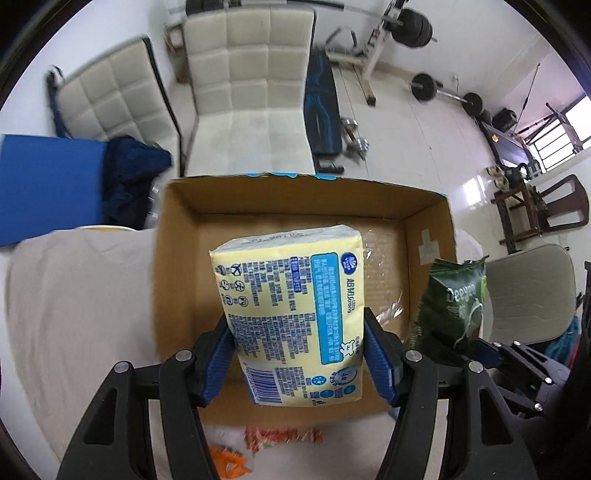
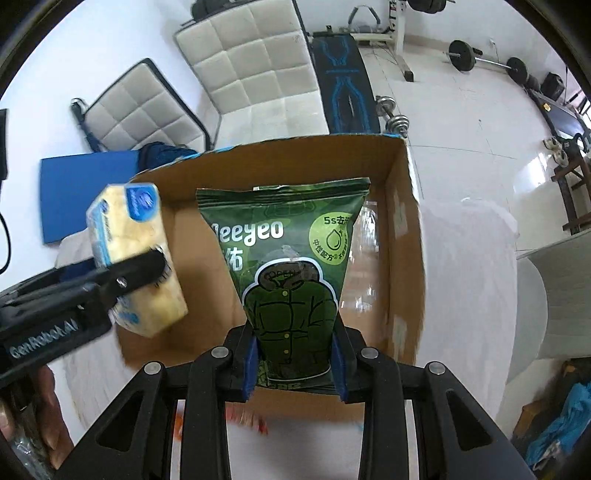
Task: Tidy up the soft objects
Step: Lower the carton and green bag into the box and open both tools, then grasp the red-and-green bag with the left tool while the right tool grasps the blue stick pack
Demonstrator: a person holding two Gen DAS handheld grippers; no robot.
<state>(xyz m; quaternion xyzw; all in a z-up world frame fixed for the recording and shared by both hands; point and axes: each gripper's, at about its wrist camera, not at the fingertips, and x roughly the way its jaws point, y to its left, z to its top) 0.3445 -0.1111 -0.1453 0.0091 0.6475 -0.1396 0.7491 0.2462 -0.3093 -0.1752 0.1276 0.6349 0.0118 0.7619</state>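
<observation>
My left gripper (image 1: 297,354) is shut on a yellow tissue pack (image 1: 291,314) with blue print and holds it above an open cardboard box (image 1: 177,258). My right gripper (image 2: 295,363) is shut on a green Deeyeo wipes pouch (image 2: 291,266) and holds it upright over the same box (image 2: 406,258). In the right wrist view the tissue pack (image 2: 136,254) and the left gripper (image 2: 122,273) are at the left over the box's left side. In the left wrist view the green pouch (image 1: 454,299) is at the right, by the box's right wall.
The box sits on a table under a pale cloth (image 1: 74,314). Orange and red packets (image 1: 280,435) lie on the cloth near the box's front edge. A blue mat (image 1: 48,188), white padded chairs (image 1: 251,92) and gym weights (image 1: 417,26) are behind. Clear plastic film (image 1: 384,273) lies inside the box.
</observation>
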